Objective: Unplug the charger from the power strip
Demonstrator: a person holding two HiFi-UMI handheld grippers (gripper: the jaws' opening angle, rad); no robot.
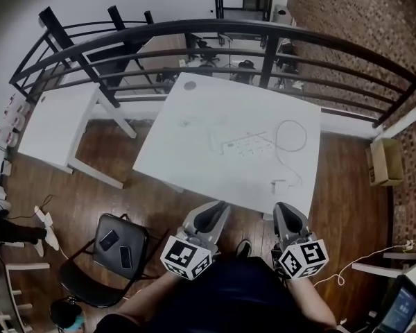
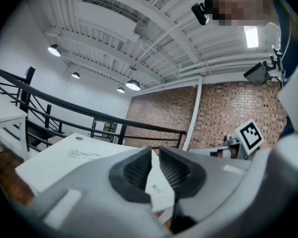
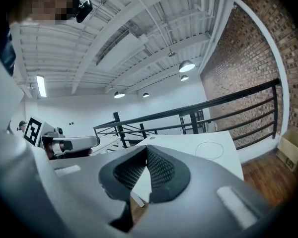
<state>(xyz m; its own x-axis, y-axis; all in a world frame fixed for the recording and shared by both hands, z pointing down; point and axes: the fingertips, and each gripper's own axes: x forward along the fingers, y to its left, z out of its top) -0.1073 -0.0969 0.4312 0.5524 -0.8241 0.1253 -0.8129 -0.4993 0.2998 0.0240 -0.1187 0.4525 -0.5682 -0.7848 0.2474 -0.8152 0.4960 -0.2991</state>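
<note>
Two grippers are in my hands, both held at the near edge of the white rectangular desk (image 1: 194,127) and pointing across it.

Left gripper (image 1: 220,207): in its own view the left gripper (image 2: 154,151) has its ribbed black pads standing a narrow slit apart, with nothing between them.

Right gripper (image 1: 283,208): in its own view the right gripper (image 3: 145,148) has its pads together, tips meeting. It holds nothing.

Task items, head view: the white oblong power strip (image 1: 244,146) lies flat near the middle of the desk, well apart from both grippers. The small white charger block (image 1: 279,184) lies near the desk's near right edge, apart from the strip and just ahead of the right gripper. A thin white cable (image 1: 293,127) runs from the block and loops round towards the strip's right end. The strip's sockets are too small to tell whether anything is seated in them.

Surroundings: a curved black metal railing (image 1: 263,32) runs behind the desk. A second white desk (image 1: 55,120) stands to the left. A black chair (image 1: 114,252) at lower left carries two dark phones (image 1: 118,248). A brown cardboard box (image 1: 386,160) sits on the wooden floor (image 1: 90,193) at right, beside the brick wall (image 1: 360,19).
</note>
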